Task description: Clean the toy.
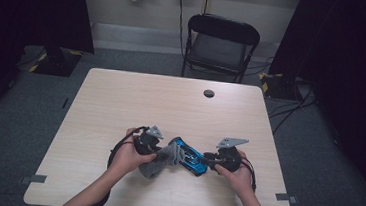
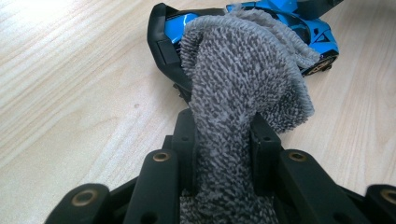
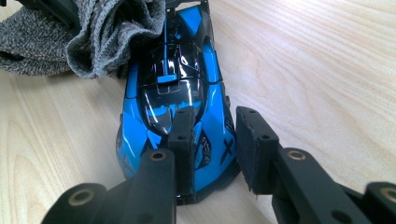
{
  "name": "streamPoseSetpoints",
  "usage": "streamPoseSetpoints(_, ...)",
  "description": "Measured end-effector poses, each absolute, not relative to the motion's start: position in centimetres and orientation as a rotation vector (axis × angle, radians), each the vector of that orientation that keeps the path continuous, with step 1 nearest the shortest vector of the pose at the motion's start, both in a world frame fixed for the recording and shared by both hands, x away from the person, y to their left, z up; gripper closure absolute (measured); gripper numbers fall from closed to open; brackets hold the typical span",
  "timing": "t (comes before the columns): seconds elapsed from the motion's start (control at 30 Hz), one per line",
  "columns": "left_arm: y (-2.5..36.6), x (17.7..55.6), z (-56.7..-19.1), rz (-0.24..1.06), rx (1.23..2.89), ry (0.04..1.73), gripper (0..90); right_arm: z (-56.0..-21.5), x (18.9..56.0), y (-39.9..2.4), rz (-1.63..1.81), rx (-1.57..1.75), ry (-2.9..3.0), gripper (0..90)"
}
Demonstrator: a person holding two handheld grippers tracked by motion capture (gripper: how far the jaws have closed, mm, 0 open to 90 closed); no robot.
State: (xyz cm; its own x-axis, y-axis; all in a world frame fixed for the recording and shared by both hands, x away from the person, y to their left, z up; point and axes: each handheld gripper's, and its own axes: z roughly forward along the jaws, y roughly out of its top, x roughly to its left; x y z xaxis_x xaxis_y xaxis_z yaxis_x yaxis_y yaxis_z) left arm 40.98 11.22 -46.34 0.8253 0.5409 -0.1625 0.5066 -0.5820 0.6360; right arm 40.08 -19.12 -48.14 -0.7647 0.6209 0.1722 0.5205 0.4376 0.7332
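On the near middle of the wooden table (image 1: 121, 102), a blue toy race car (image 3: 177, 84) sits between the two hands, so a wipe-down looks to be under way rather than finished. The left gripper (image 2: 224, 135) pinches a grey knitted cloth (image 2: 243, 79) draped over one end of the car. The right gripper (image 3: 212, 135) clamps one side of the car's other end, steadying it; most of the bodywork seems not yet wiped.
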Motion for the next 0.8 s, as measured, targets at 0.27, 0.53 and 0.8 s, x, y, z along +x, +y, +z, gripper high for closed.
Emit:
streamPoseSetpoints(0.27,12.3,41.0,-45.9,0.089,2.293,0.789,69.9,-48.2,40.1,-19.2,1.244,1.020,2.557,69.3)
streamPoseSetpoints(0.53,11.6,40.1,-45.5,0.037,2.281,0.755,70.1,-48.2,40.1,-19.3,1.250,1.024,2.555,69.3)
streamPoseSetpoints(0.8,5.8,37.9,-45.4,-0.052,2.339,0.555,70.0,-48.3,40.0,-19.3,1.258,1.031,2.550,69.3)
